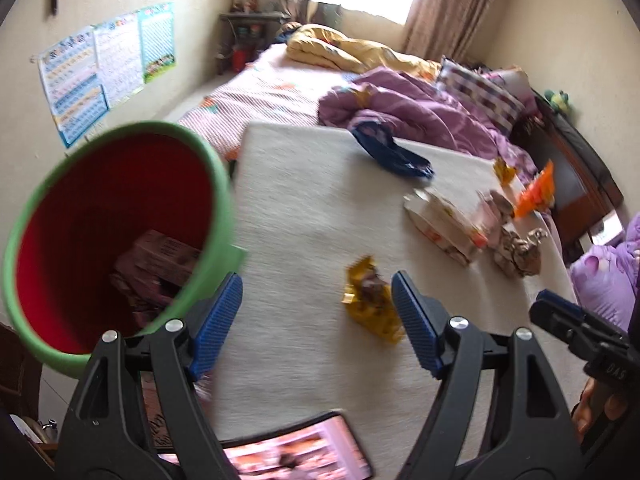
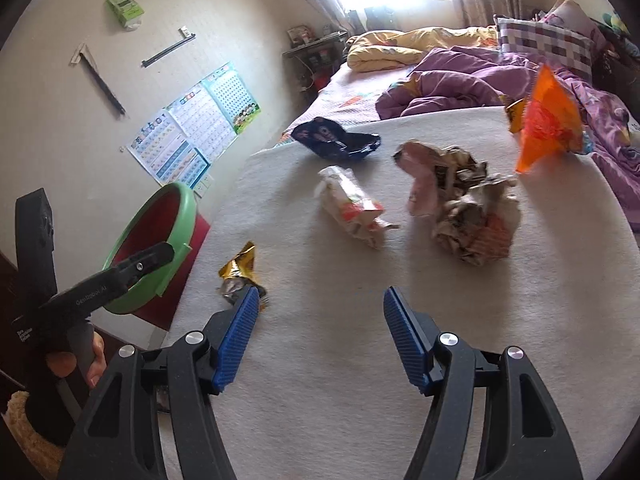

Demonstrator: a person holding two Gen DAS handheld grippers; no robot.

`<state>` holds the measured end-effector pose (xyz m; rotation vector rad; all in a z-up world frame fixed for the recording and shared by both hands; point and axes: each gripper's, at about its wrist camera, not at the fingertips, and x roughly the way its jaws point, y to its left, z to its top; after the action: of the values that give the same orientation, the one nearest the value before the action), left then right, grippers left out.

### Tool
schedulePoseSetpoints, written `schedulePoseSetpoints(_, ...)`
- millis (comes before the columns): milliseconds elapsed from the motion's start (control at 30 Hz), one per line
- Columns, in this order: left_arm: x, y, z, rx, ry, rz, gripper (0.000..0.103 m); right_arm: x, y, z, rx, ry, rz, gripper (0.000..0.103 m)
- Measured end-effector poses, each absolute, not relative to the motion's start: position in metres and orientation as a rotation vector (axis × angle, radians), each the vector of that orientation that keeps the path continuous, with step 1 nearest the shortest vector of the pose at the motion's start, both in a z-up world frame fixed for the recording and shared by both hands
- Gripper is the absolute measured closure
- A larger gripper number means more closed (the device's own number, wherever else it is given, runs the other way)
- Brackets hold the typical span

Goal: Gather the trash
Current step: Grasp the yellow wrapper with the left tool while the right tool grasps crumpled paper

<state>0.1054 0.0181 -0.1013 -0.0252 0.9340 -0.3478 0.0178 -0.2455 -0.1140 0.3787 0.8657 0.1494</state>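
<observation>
On the white mat (image 2: 360,360) lie a gold wrapper (image 2: 240,270), a blue wrapper (image 2: 336,140), a white-and-orange carton (image 2: 352,208), crumpled paper (image 2: 468,208) and an orange bag (image 2: 548,120). My right gripper (image 2: 316,316) hovers open and empty over the mat, its left pad beside the gold wrapper. My left gripper (image 1: 316,308) is open too, with the gold wrapper (image 1: 372,304) showing in front of its right pad. The green bucket (image 1: 216,184) with a red inside stands just left of it and holds boxes (image 1: 160,260).
A phone (image 1: 288,456) with a lit screen lies at the mat's near edge. Behind the mat is a bed (image 1: 264,92) with purple and yellow blankets and a checked pillow (image 2: 544,44). The bucket (image 2: 176,200) rests on a red stand (image 2: 176,280) beside the mat.
</observation>
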Motion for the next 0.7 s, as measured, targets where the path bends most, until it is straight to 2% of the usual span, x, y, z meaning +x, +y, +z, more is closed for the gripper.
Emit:
schedulePoseSetpoints(233, 0.125, -0.027, -0.144, 0.01, 1.05, -0.338, 0.031, 0.006, -0.291, -0.119, 0.403, 0.866, 0.134, 0.04)
schedulePoseSetpoints(267, 0.128, -0.03, -0.152, -0.001, 1.079, -0.332, 0.034, 0.005, -0.295, -0.119, 0.404, 0.866, 0.135, 0.04)
schedulePoseSetpoints(333, 0.129, -0.032, -0.156, 0.008, 1.071, -0.306, 0.049, 0.003, -0.301, -0.119, 0.402, 0.864, 0.139, 0.04)
schedulePoseSetpoints(367, 0.128, -0.035, -0.157, 0.033, 1.066, -0.29, 0.052, 0.003, -0.303, -0.118, 0.398, 0.863, 0.139, 0.04)
schedulePoseSetpoints(400, 0.128, -0.036, -0.157, 0.039, 1.064, -0.29, 0.068, 0.003, -0.306, -0.119, 0.395, 0.863, 0.139, 0.04)
schedulePoseSetpoints(433, 0.127, -0.035, -0.156, 0.037, 1.063, -0.285, 0.072, 0.004, -0.309, -0.119, 0.395, 0.864, 0.139, 0.04)
schedulePoseSetpoints(700, 0.097, -0.035, -0.127, -0.036, 1.003, -0.309, 0.077, 0.031, -0.331, -0.116, 0.348, 0.847, 0.113, 0.039)
